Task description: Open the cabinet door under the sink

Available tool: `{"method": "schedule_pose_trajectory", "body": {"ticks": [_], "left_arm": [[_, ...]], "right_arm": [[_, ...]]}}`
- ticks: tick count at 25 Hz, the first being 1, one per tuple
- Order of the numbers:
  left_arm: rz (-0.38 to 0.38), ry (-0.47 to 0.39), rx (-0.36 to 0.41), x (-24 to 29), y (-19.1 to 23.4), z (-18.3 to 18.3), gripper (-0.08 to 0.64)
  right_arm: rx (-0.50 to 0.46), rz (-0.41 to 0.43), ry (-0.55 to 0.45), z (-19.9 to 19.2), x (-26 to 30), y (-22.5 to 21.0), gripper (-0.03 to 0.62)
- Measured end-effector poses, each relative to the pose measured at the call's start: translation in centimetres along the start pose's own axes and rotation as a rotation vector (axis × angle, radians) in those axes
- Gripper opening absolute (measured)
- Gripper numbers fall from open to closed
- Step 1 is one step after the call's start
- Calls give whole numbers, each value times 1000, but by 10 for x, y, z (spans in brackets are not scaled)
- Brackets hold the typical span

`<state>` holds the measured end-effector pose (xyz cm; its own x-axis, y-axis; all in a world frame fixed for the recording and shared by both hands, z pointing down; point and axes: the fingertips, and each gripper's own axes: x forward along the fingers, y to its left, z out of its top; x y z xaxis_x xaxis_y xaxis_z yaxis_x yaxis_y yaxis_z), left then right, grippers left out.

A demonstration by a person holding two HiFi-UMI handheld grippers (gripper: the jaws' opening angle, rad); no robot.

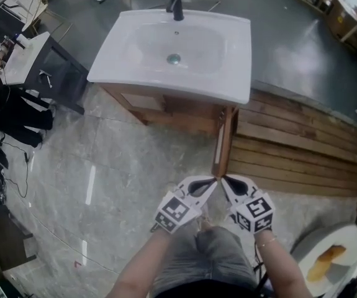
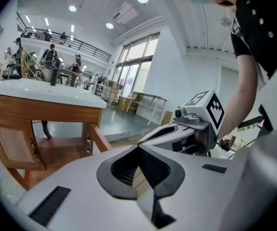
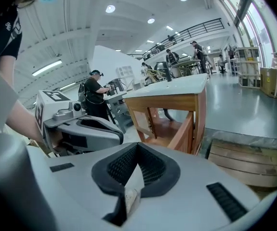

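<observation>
The cabinet door point(image 1: 223, 143) is standing swung out from the wooden cabinet point(image 1: 166, 107) under the white sink point(image 1: 228, 73), with its free edge pointing toward the person. It is looking like a stiff, fairly light hinged wood panel, probably best taken by that free edge. The left gripper point(image 2: 138, 148) and right gripper point(image 3: 137, 146) are hovering apart from it, jaws pressed together and holding nothing.

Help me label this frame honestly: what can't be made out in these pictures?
Inside of the cabinet: in the head view the sink overhangs it; the gripper views show only a slice.
Handle of the open door: the head view sees the door edge-on, so no handle shows.
Tan object at the head view's lower right: blurred and small, cannot be named.
</observation>
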<state>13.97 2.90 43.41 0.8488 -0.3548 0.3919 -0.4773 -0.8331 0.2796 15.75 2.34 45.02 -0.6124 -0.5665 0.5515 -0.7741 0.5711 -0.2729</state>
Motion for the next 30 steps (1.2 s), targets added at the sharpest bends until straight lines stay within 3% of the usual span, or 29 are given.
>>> {"method": "schedule_pose_trajectory", "body": {"ticks": [8, 30], "left_arm": [[41, -44, -9, -38, -7, 41, 8], [150, -221, 19, -111, -27, 146, 8]], "right_arm": [[-101, 28, -29, 49, -31, 24, 8], [-200, 70, -289, 171, -87, 87, 8]]}}
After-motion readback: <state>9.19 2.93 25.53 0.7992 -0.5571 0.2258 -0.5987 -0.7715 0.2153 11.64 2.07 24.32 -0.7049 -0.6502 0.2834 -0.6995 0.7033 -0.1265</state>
